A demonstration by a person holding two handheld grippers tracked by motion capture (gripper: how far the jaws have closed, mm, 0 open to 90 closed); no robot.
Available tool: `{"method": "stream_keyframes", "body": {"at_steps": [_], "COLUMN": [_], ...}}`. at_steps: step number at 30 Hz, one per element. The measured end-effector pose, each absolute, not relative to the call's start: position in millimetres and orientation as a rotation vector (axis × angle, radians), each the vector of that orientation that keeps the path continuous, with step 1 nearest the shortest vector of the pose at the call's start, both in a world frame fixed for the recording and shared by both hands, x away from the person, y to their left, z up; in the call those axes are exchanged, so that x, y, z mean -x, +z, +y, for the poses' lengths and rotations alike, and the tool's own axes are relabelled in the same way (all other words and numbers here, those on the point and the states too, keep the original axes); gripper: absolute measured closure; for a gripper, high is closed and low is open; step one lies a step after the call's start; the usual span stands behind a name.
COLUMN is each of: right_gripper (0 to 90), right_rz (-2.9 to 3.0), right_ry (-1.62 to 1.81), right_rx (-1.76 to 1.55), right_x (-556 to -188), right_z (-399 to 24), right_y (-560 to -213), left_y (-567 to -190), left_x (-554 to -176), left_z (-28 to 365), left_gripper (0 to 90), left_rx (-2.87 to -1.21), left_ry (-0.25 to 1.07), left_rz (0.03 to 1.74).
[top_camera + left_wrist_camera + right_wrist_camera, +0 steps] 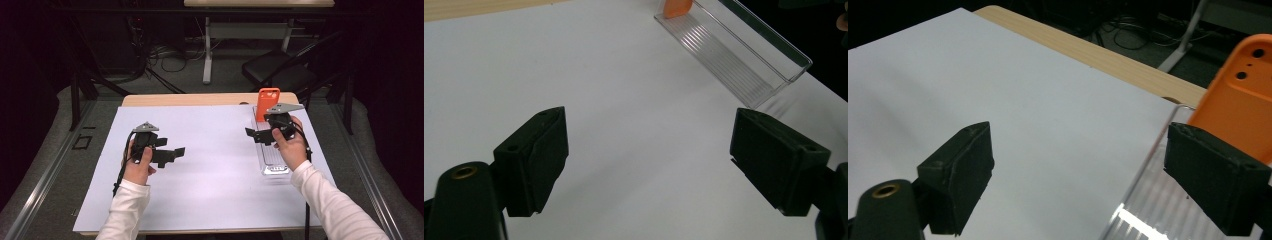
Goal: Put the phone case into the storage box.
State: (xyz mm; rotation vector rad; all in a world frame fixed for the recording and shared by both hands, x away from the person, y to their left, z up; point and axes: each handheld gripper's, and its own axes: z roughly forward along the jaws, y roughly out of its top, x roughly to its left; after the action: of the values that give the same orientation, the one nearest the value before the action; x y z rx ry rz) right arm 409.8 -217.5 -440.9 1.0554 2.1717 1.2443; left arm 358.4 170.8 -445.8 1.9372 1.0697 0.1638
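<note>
An orange phone case (268, 102) stands upright at the far end of a long clear plastic tray (272, 160) on the right of the white sheet. My right gripper (257, 135) hovers just left of the tray, open and holding nothing. In the right gripper view its jaws (1075, 135) stand wide apart, with the orange case (1243, 100) behind the right one and the tray's wall (1148, 165) below. My left gripper (171, 149) is open over the left half of the sheet. Between its jaws (649, 125) lies bare sheet, and the tray (734, 55) and orange case (676, 7) lie farther off.
A white sheet (210, 165) covers most of the wooden table (200, 99). Beyond the table's far edge are a black chair (280, 67), a desk leg (207, 50) and cables on the floor. Dark drop-offs flank the table on both sides.
</note>
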Motion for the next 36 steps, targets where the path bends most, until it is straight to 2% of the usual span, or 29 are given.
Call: {"method": "stream_keyframes", "body": {"at_steps": [17, 36], "right_gripper": [14.3, 14.4], "right_rz": [2.225, 2.235], "right_ry": [1.38, 1.427], "right_rx": [-1.001, -0.938], "right_x": [-370, -325], "right_z": [-191, -179], "right_y": [-454, -489], "left_y": [-446, -446], "left_x": [-357, -357], "left_z": [168, 167], "left_gripper": [16.2, 16.2], "left_rx": [-1.952, -1.956], "left_ry": [0.164, 0.159], "left_rz": [1.054, 1.05]}}
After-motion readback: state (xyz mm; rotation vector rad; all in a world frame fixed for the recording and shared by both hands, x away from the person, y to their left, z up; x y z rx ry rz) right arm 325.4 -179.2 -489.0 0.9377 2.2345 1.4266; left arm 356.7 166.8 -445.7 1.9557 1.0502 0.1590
